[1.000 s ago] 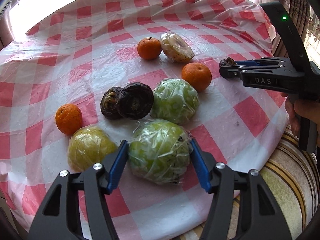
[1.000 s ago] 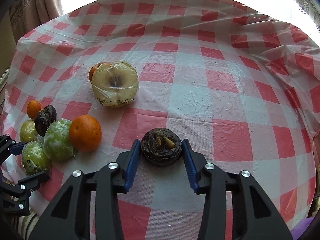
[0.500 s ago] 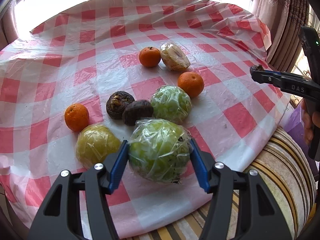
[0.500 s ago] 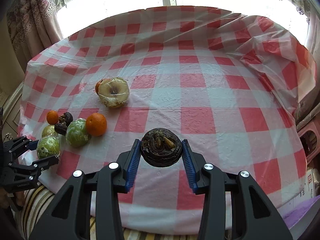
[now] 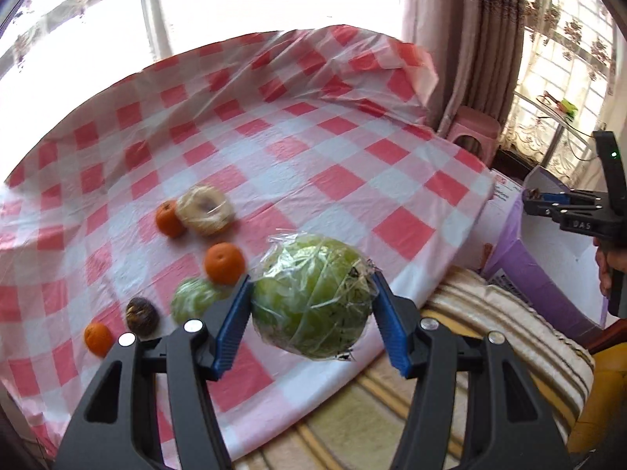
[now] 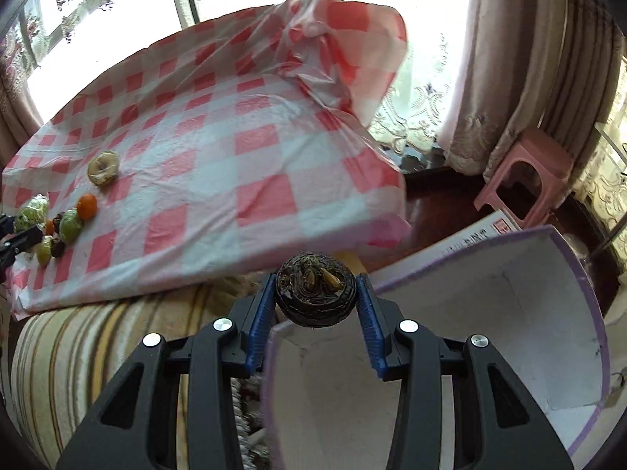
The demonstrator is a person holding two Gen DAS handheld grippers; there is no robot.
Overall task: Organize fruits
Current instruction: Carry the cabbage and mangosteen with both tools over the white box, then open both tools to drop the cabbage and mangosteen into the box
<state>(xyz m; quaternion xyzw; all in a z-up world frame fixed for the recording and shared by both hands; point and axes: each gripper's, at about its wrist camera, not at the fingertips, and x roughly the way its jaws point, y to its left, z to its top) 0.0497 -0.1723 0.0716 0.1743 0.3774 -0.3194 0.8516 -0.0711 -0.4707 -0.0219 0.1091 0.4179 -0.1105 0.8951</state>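
Observation:
My left gripper point(image 5: 311, 305) is shut on a plastic-wrapped green fruit point(image 5: 313, 297) and holds it above the table's near edge. My right gripper point(image 6: 315, 293) is shut on a dark brown wrinkled fruit point(image 6: 315, 293), held over the rim of a purple-edged white box point(image 6: 450, 313). The right gripper also shows in the left wrist view point(image 5: 533, 199), over that box point(image 5: 548, 258). On the checked tablecloth point(image 5: 313, 156) lie oranges point(image 5: 224, 263), a wrapped green fruit point(image 5: 194, 301), a dark fruit point(image 5: 142, 315) and a wrapped pale fruit point(image 5: 204, 214).
A striped cushioned seat point(image 5: 450, 372) lies between the table and the box. A pink stool point(image 6: 525, 180) stands beyond the box by the curtains. The tablecloth's far corner point(image 6: 345, 31) is folded up.
Both grippers have lifted their fruits off the table and swung right. The right gripper now holds the dark fruit over the box; the left holds the green fruit above the table edge.

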